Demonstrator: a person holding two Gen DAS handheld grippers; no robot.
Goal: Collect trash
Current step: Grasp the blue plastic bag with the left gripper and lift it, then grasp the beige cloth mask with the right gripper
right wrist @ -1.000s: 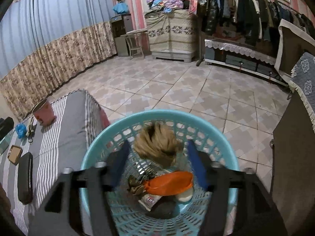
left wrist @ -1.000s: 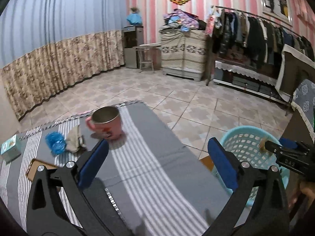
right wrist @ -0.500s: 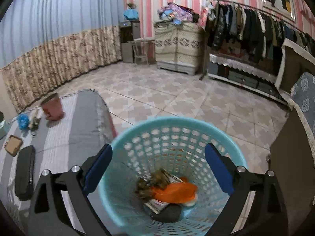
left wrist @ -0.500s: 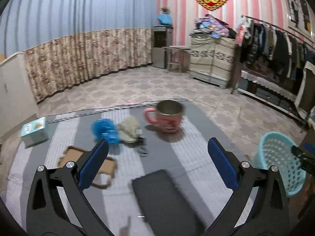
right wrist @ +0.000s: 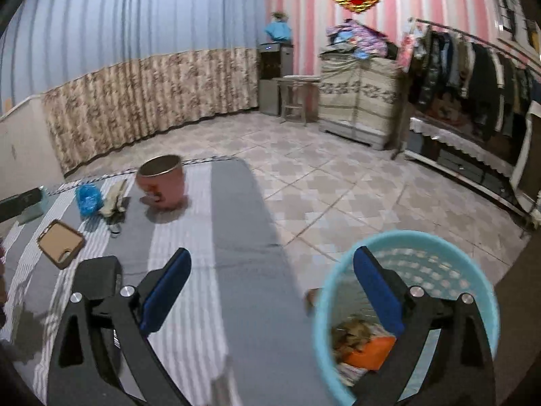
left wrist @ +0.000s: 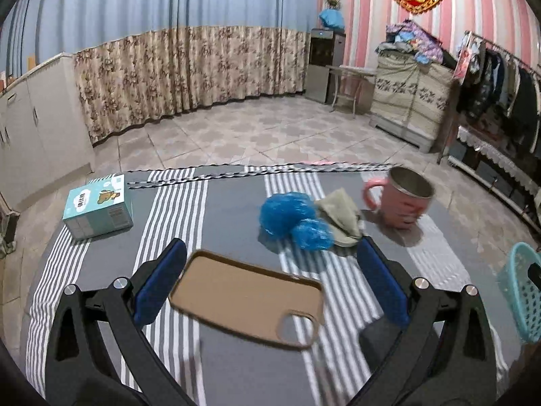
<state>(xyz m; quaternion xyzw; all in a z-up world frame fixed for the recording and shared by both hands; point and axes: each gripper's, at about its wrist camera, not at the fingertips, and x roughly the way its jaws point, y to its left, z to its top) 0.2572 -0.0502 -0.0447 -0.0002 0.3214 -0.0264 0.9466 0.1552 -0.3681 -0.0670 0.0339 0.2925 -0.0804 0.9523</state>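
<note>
A crumpled blue plastic wrapper [left wrist: 292,218] and a beige crumpled wad [left wrist: 341,216] lie side by side on the striped grey table [left wrist: 230,203], beyond my left gripper [left wrist: 270,280], which is open and empty above a brown phone case [left wrist: 247,299]. Both also show in the right wrist view: the blue wrapper [right wrist: 88,199] and the wad [right wrist: 113,199]. The light blue basket [right wrist: 422,264] stands on the floor right of the table, holding trash with an orange piece [right wrist: 368,352]. My right gripper [right wrist: 270,291] is open and empty, over the table edge and the basket rim.
A pink mug [left wrist: 404,199] stands right of the wad. A teal box [left wrist: 98,206] sits at the table's left. A black case [right wrist: 98,280] lies near the right gripper. The basket shows at the right edge of the left wrist view [left wrist: 520,287]. Tiled floor, clothes rack behind.
My right gripper opened and dropped a brownish wad into the basket, then swung left toward the table. My left gripper turned left and came over the phone case, toward the blue wrapper.
</note>
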